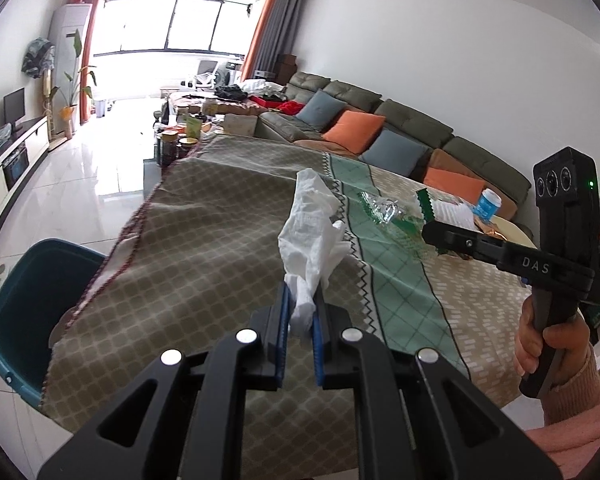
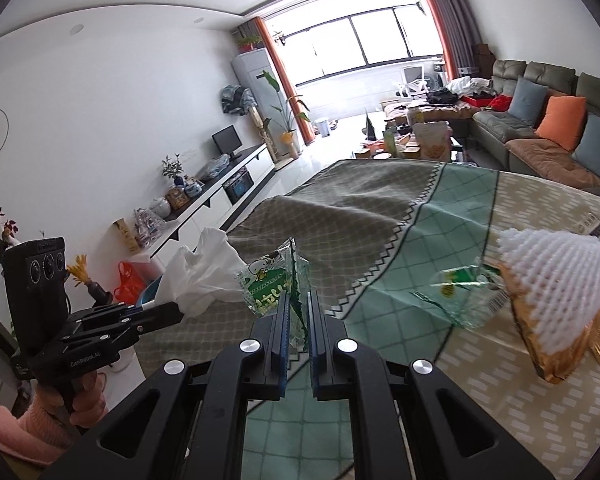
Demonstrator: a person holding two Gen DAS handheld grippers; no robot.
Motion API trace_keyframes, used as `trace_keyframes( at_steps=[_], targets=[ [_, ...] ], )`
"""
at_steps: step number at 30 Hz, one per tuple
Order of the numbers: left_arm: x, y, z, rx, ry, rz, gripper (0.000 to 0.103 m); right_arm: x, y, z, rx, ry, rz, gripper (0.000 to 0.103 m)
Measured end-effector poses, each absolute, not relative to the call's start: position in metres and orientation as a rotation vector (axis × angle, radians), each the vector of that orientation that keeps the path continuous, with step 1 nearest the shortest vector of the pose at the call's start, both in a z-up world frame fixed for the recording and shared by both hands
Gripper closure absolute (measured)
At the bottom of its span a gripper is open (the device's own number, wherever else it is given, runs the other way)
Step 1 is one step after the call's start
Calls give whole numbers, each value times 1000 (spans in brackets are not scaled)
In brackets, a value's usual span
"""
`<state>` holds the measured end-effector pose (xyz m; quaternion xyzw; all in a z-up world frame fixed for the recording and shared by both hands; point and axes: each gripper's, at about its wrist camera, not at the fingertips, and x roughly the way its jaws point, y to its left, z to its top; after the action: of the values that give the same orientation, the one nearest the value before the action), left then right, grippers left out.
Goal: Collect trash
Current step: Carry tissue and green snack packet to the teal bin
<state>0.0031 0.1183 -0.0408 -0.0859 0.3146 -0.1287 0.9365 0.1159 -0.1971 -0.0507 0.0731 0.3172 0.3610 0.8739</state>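
Observation:
My left gripper (image 1: 300,300) is shut on a crumpled white tissue (image 1: 312,232), held up over the clothed table (image 1: 204,264); the same tissue (image 2: 204,276) shows at the left of the right wrist view. My right gripper (image 2: 299,312) is shut on a green and clear snack wrapper (image 2: 274,280). It also appears at the right of the left wrist view, where that right gripper (image 1: 430,234) hides its own catch. A teal bin (image 1: 32,312) stands on the floor beside the table's left edge.
On the table lie a clear green wrapper (image 1: 380,210), white foam fruit netting (image 2: 560,276) on a golden packet (image 2: 568,352), and a blue-labelled cup (image 1: 488,204). A sofa (image 1: 380,128) runs along the far side. A TV cabinet (image 2: 220,208) lines the wall.

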Motion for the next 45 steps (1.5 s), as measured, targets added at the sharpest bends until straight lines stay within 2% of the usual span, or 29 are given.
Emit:
trace_keyframes(
  at_steps=[45],
  targets=[
    [-29, 228, -37, -288, 602, 55, 91, 121, -51, -48, 20, 724, 1043, 95]
  ],
)
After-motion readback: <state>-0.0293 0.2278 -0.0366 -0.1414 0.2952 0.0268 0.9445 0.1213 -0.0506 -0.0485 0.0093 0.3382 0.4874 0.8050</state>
